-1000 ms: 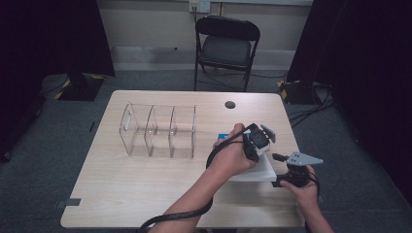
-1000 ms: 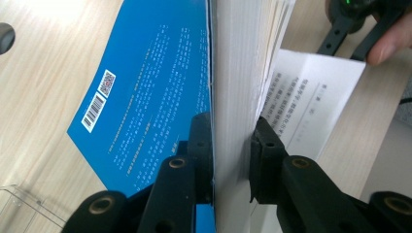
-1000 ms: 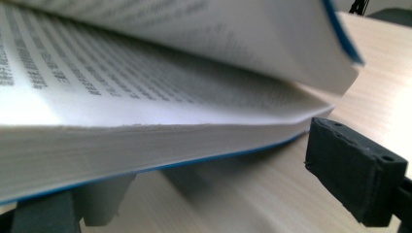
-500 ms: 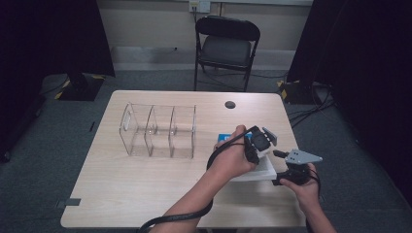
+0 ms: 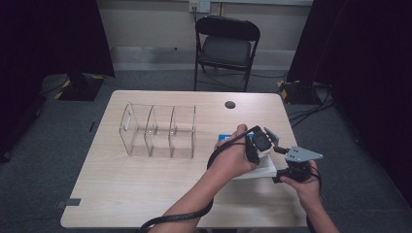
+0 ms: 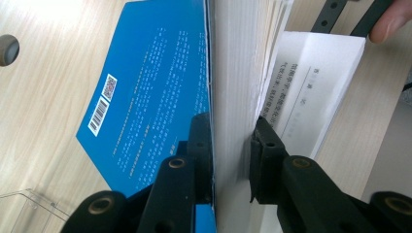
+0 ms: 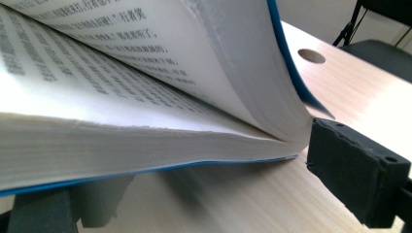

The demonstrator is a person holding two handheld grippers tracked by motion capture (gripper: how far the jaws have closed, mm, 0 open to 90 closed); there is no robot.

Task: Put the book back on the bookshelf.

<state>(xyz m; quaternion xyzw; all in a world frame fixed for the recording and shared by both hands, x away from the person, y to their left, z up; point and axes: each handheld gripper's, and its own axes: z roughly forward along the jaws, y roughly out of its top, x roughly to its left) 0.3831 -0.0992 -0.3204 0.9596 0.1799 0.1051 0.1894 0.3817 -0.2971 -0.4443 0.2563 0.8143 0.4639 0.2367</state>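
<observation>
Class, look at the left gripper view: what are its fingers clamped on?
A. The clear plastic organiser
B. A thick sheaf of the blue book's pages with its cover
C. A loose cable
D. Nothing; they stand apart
B: the left gripper has its fingers pressing both sides of the page block of the blue book.

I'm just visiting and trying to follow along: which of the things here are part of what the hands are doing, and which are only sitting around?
In use:
- blue book, lying open on the table
- left gripper, clamped on a thick block of its pages
- right gripper, at the book's lower pages

Lying about:
- clear divider rack, empty
- folding chair behind the table
</observation>
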